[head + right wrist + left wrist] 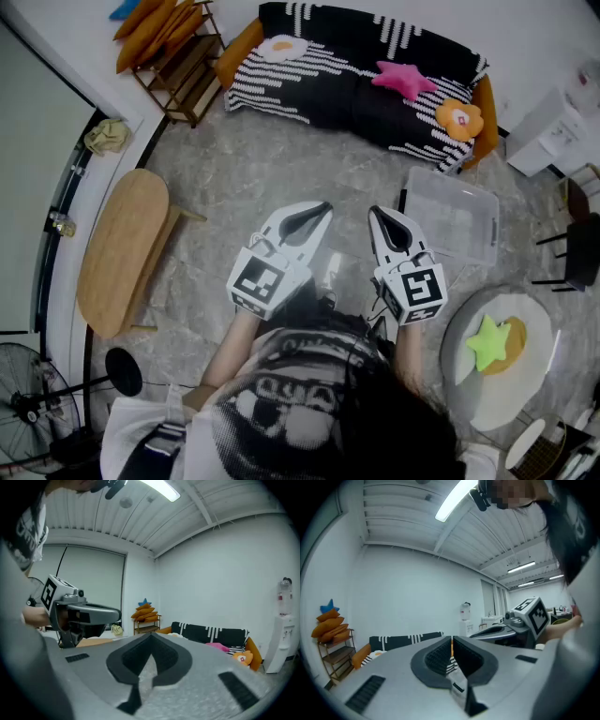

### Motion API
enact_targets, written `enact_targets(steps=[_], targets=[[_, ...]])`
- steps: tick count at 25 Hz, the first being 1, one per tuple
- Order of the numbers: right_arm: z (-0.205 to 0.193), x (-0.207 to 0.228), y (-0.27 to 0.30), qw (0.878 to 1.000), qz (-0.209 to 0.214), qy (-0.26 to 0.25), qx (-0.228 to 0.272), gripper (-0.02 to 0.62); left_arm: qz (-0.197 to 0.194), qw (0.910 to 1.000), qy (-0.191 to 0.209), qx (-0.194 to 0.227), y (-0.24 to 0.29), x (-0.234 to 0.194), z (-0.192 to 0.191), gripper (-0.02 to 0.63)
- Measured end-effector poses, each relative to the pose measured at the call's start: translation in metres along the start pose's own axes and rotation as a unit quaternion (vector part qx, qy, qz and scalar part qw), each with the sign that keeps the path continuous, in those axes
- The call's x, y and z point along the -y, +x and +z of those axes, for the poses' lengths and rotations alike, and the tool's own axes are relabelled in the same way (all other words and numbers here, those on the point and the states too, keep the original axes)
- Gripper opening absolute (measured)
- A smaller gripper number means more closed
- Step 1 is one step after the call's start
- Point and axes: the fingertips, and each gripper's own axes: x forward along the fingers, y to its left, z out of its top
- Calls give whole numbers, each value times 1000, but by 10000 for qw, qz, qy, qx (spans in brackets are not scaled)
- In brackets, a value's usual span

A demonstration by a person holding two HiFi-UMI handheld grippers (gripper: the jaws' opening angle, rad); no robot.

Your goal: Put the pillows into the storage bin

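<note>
On the black-and-white striped sofa [356,66] lie a fried-egg pillow [279,47], a pink star pillow [405,78] and an orange flower pillow [459,119]. The clear storage bin [452,217] stands on the floor in front of the sofa, with nothing visible in it. My left gripper [323,208] and right gripper [378,214] are held side by side above the floor, just left of the bin, both shut and holding nothing. In the right gripper view the right gripper [151,634] points toward the sofa [211,634], with the star pillow [216,645] and flower pillow [242,658] on it.
A round white table [511,394] at the lower right carries a green star pillow [489,342] on an orange one. A wooden bench table [122,248] stands at the left. The shelf [178,66] at the back left holds orange pillows [155,28]. A fan [28,403] is at the bottom left.
</note>
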Motion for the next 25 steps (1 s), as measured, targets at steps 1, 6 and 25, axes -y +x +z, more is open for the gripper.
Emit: enact_targets(steps=[1,6,25], targets=[[-2,3,1,10000,-26,-17,36,2,-7,10000,-3,-14,1,1,-1,12],[-12,14,4,9997,-115,158,133,2,-45,9999,4,-116,9,4,-10,12],[-16,133,127,9986,-362,354,-139,5,-439,9987,-130,-245,152,-98,-23,14]])
